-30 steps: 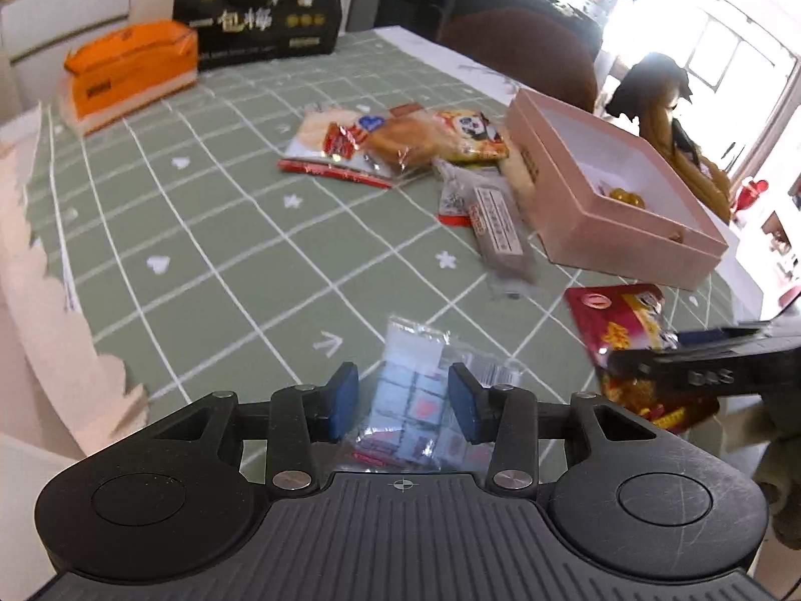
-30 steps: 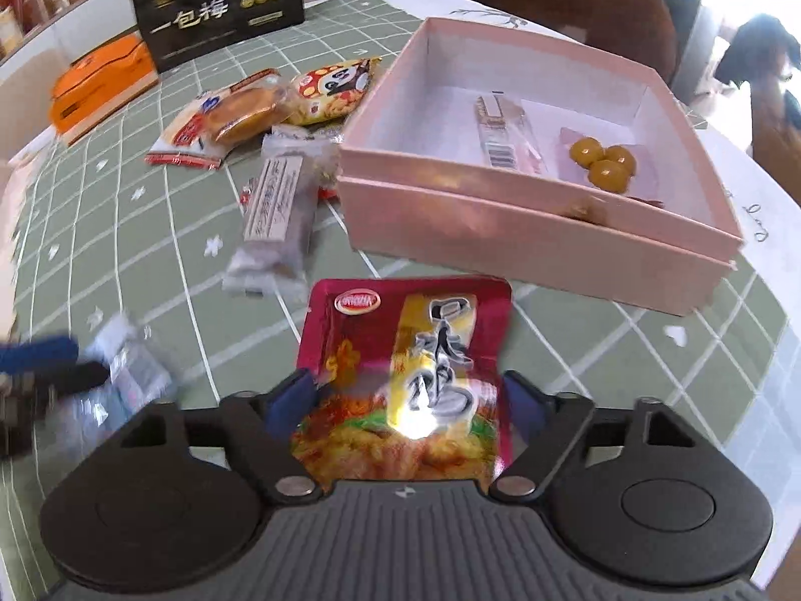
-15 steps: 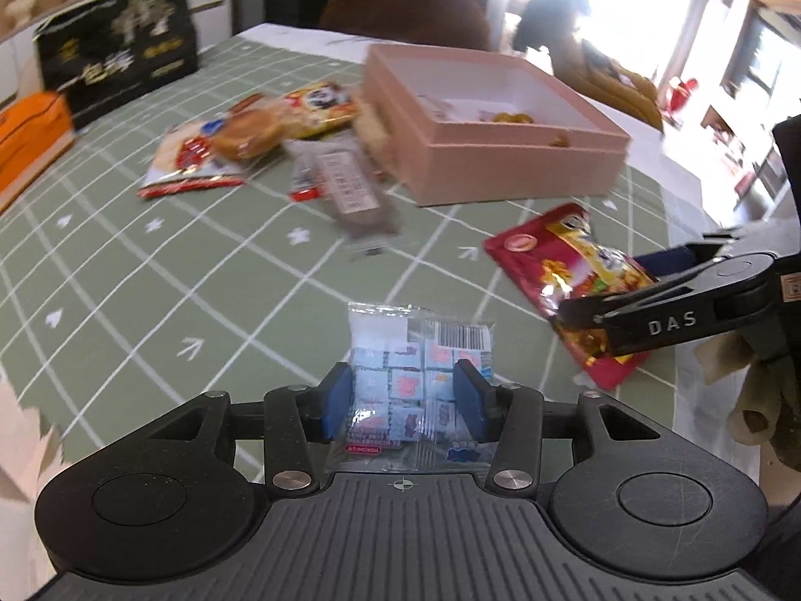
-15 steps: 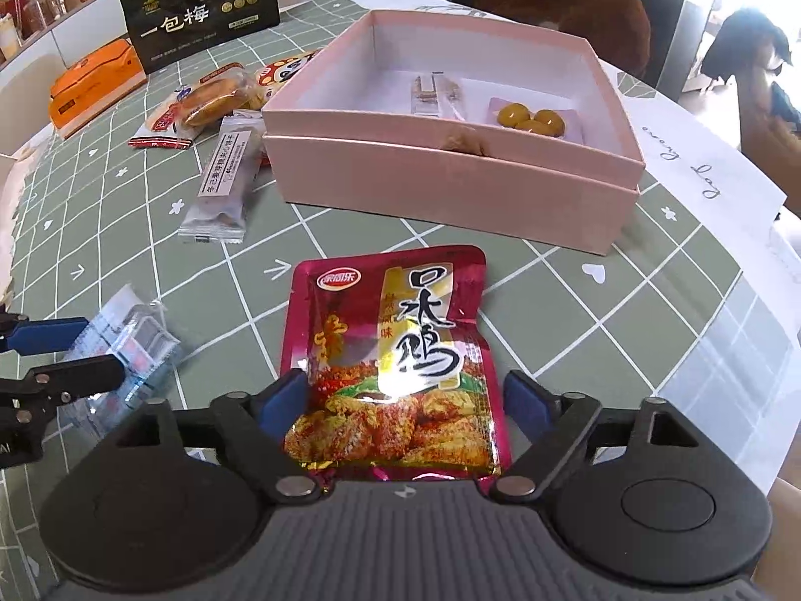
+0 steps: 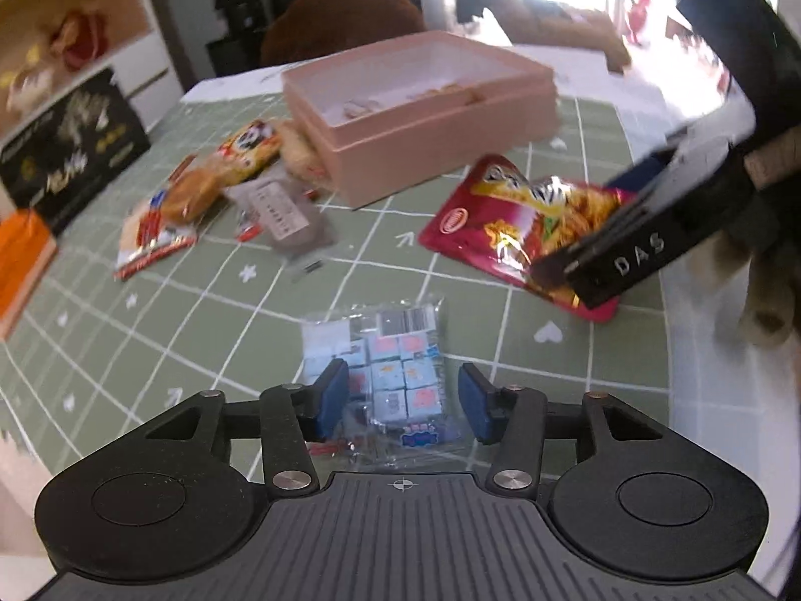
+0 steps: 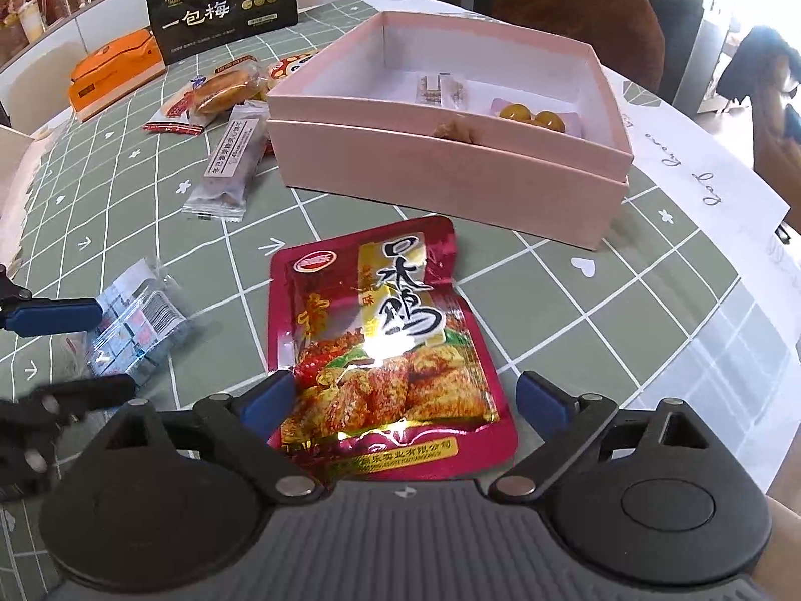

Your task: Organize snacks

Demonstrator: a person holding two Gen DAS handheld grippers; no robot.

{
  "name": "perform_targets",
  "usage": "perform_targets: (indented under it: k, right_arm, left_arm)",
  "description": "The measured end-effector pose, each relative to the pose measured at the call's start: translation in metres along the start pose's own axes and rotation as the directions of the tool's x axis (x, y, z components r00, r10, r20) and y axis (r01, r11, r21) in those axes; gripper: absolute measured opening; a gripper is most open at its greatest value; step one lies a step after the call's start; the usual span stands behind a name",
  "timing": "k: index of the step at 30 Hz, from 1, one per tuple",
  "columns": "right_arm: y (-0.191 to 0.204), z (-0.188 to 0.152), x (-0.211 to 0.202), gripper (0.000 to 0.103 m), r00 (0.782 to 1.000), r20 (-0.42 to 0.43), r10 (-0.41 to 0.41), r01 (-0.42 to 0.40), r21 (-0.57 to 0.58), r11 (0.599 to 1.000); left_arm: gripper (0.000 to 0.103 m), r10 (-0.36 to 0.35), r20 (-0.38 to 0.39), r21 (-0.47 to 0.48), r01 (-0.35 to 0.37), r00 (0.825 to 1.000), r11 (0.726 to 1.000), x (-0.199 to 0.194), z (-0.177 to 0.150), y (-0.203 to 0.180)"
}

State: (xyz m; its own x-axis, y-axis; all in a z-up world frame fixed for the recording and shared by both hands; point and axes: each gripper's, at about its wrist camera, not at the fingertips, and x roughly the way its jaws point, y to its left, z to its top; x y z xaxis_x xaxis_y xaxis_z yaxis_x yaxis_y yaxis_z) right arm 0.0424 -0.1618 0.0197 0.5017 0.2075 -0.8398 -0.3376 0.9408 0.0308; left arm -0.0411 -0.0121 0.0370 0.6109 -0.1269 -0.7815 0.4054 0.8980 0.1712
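We are working over the green checked tablecloth [image 6: 575, 300], with the pink box [image 6: 450, 185] sitting open toward the far side and already holding a few snacks. Two packets are lying in front of it, still outside: the red foil pouch [image 6: 385, 350] just before the box's near wall, and the small clear bag of wrapped candies [image 5: 390, 375] beside it, apart from the pouch.

Our right gripper [image 6: 405, 395] is straddling the pouch's lower half; its jaws have just been spreading and are standing wide, neither pad pressing the foil. Our left gripper [image 5: 403, 395] is framing the candy bag the same way, jaws just widened, a gap showing between the right pad and the bag; the left pad's contact we cannot tell.

To do this step well, we judge we should be lowering each gripper until the pads are flanking the packet's body, then closing gently, since the foil looks slippery and the bag loose, and lifting clear of the box wall before dropping them inside.

Both grippers are pointing steeply down at the table, side by side.
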Motion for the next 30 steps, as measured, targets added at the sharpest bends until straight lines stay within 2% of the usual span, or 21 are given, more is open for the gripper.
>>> perform_targets:
  k: [3, 6, 8, 12, 15, 19, 25, 28, 30]
  right_arm:
    - [-0.002, -0.001, 0.0, 0.094, 1.0, -0.001, 0.005, -0.005, -0.008, 1.0]
    - [-0.004, -0.002, -0.001, 0.094, 1.0, 0.002, 0.006, -0.006, -0.012, 1.0]
    - [-0.006, -0.003, -0.001, 0.094, 1.0, 0.003, 0.004, -0.004, -0.01, 1.0]
    - [-0.012, -0.005, -0.002, 0.096, 1.0, 0.007, 0.0, 0.0, -0.005, 1.0]
    - [-0.014, -0.006, -0.002, 0.098, 1.0, 0.01, -0.006, 0.006, 0.001, 1.0]
    - [-0.014, -0.009, -0.002, 0.099, 1.0, 0.022, -0.017, 0.017, 0.016, 1.0]
    - [-0.011, -0.01, -0.002, 0.1, 0.999, 0.026, -0.028, 0.027, 0.029, 0.999]
    - [-0.007, -0.008, -0.002, 0.093, 1.0, 0.022, -0.02, 0.019, 0.022, 1.0]
    - [-0.002, -0.008, -0.006, 0.082, 0.999, 0.031, -0.011, 0.011, -0.002, 1.0]
  left_arm:
    - [0.073, -0.019, -0.017, 0.028, 0.019, 1.0, 0.999, 0.005, 0.003, -0.006]
    - [0.07, 0.019, -0.015, 0.026, -0.019, 1.0, 0.999, 0.008, 0.004, -0.002]
    - [0.072, 0.047, -0.027, -0.039, -0.048, 0.999, 0.998, 0.011, 0.005, 0.012]
    - [0.075, 0.016, -0.064, -0.185, -0.028, 0.998, 0.982, 0.021, 0.005, 0.04]
    - [0.075, -0.014, -0.05, -0.271, 0.0, 0.999, 0.963, 0.024, 0.003, 0.054]
    - [0.074, -0.005, -0.073, -0.261, -0.014, 0.997, 0.965, 0.025, 0.009, 0.049]
    - [0.067, 0.007, -0.06, -0.321, -0.027, 0.998, 0.947, 0.018, 0.005, 0.036]
    - [0.066, -0.023, -0.039, -0.381, 0.006, 0.999, 0.925, 0.014, 0.002, 0.036]
    - [0.066, -0.05, -0.024, -0.415, 0.036, 0.998, 0.909, 0.01, -0.002, 0.034]
